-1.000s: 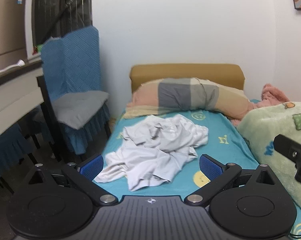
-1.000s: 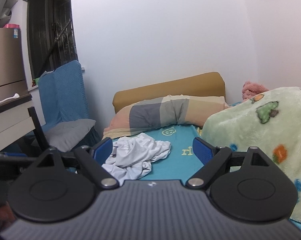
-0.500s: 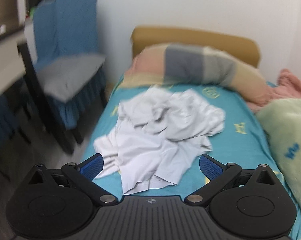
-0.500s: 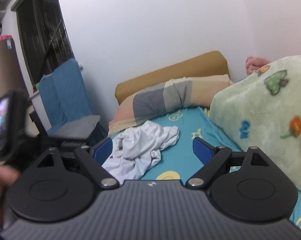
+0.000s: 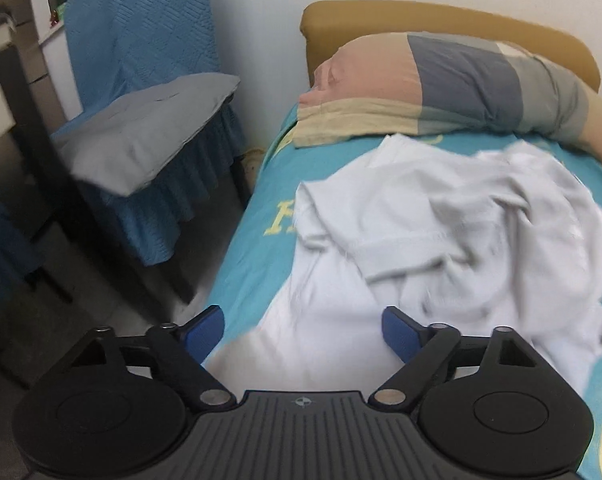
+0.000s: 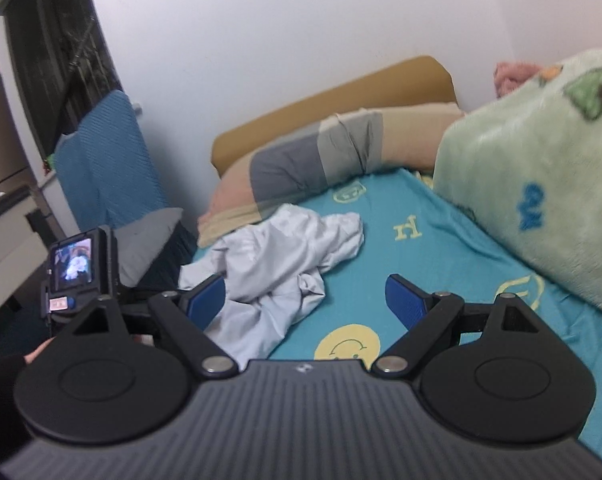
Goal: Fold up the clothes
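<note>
A crumpled white garment (image 5: 441, 248) lies in a heap on the turquoise bed sheet (image 5: 257, 236). My left gripper (image 5: 303, 330) hovers low over the heap's near left edge. Its jaws are closing, with white cloth showing between the blue pads, which do not press on it. In the right wrist view the same garment (image 6: 285, 256) lies left of centre. My right gripper (image 6: 305, 300) stands open above the sheet (image 6: 421, 264), its left pad (image 6: 205, 300) over the garment's near edge. The left gripper's camera body (image 6: 79, 268) shows at the far left, held by a hand (image 6: 37, 356).
A striped pillow (image 5: 453, 84) lies against the tan headboard (image 5: 421, 16). A green fleece blanket (image 6: 541, 184) is piled on the bed's right side. A blue-covered chair (image 5: 141, 92) with a grey cushion stands left of the bed, with dark floor below it.
The left gripper has moved forward and down toward the garment, which now fills its view, and its jaws have narrowed. The right gripper has dipped and rolled slightly, and the left device has come into its view.
</note>
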Action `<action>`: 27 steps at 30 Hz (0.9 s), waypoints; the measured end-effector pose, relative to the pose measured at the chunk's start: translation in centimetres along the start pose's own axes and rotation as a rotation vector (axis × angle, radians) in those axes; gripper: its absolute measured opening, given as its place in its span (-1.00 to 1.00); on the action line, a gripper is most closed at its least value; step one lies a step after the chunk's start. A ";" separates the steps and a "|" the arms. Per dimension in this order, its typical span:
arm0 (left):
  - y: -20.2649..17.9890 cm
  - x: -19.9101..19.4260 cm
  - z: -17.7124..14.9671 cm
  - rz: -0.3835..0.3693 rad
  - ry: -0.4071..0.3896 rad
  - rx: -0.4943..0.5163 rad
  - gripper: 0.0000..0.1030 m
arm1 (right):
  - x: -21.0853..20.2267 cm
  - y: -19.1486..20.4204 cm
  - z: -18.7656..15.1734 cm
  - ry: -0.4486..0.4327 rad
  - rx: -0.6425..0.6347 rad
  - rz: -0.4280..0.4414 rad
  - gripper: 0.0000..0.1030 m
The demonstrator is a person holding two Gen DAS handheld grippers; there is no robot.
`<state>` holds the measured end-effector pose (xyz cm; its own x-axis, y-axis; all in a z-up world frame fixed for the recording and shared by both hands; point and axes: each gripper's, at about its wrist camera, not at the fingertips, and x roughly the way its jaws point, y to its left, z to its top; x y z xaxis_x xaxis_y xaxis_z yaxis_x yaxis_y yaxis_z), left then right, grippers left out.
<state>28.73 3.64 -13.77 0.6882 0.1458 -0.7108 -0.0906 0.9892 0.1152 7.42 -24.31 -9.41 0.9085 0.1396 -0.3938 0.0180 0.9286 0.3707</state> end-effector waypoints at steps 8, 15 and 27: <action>-2.5 3.6 0.9 -0.048 -0.135 0.148 -0.20 | 5.9 -0.2 -2.9 0.106 -0.029 -0.018 0.72; -3.8 -2.8 2.0 -0.112 -0.327 0.208 -0.81 | 6.3 -0.5 -2.5 0.071 -0.039 -0.030 0.72; -4.4 -25.3 -4.1 -0.333 -0.562 0.220 -0.85 | 0.6 -0.3 -0.2 -0.095 -0.055 -0.015 0.72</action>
<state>8.77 -4.33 0.80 0.9280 -0.2543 -0.2723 0.2981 0.9451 0.1336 7.83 -24.43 -9.94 0.9437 0.0949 -0.3169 0.0114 0.9481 0.3177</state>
